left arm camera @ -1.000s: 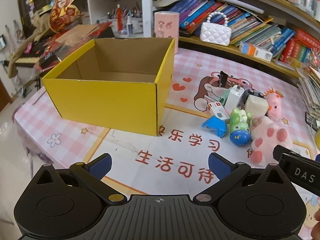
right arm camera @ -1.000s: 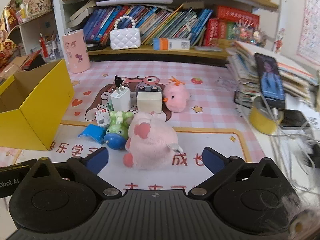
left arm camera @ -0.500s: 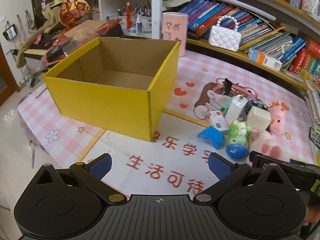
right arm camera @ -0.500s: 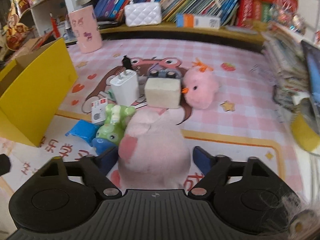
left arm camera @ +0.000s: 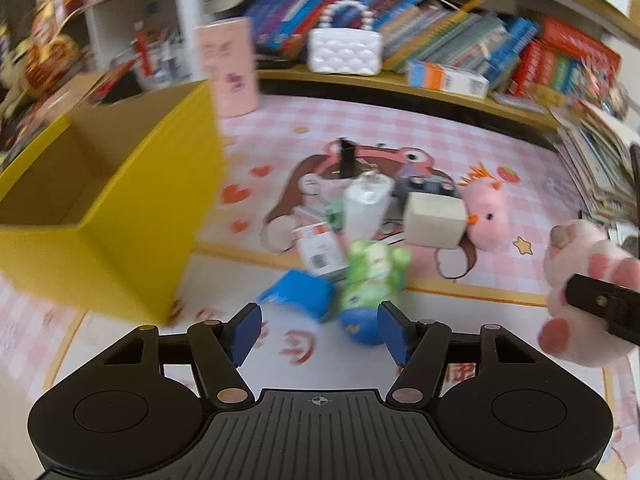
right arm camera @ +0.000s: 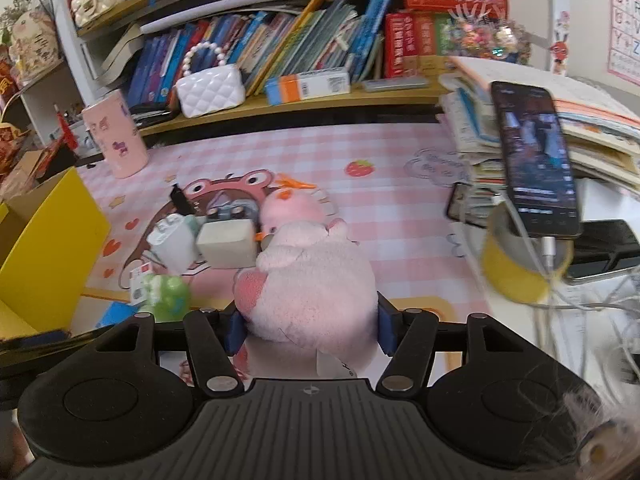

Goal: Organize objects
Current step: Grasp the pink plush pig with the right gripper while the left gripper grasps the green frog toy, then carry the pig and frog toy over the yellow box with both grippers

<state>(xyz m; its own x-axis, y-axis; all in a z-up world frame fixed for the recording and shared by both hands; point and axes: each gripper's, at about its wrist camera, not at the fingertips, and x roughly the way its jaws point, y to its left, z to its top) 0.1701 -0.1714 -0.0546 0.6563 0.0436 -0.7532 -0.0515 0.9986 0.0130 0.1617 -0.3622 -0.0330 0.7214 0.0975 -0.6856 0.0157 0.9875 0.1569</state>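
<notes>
In the right wrist view my right gripper (right arm camera: 308,328) has its blue pads pressed into both sides of the spotted pink plush (right arm camera: 308,280), and its jaws are still closing. The left wrist view shows the same plush (left arm camera: 580,280) at the far right, with a black finger across it. My left gripper (left arm camera: 319,330) hovers low before the toy pile, its jaws closing. A blue piece (left arm camera: 298,294) and a green toy (left arm camera: 372,272) on a blue ball base sit just ahead between its fingers, untouched as far as I see. The open yellow box (left arm camera: 100,232) stands to the left.
Behind the green toy lie a white card box (left arm camera: 320,250), a white charger (left arm camera: 366,204), a cream block (left arm camera: 434,220) and a pink chick plush (left arm camera: 486,212). A pink cup (left arm camera: 232,68) and a white handbag (left arm camera: 344,50) stand by the bookshelf. A phone (right arm camera: 532,160), a yellow tape roll (right arm camera: 516,276) and cables crowd the right.
The left gripper swung right from the yellow box to the toy pile and its jaws narrowed. The right gripper pushed forward around the pink plush and closed on it.
</notes>
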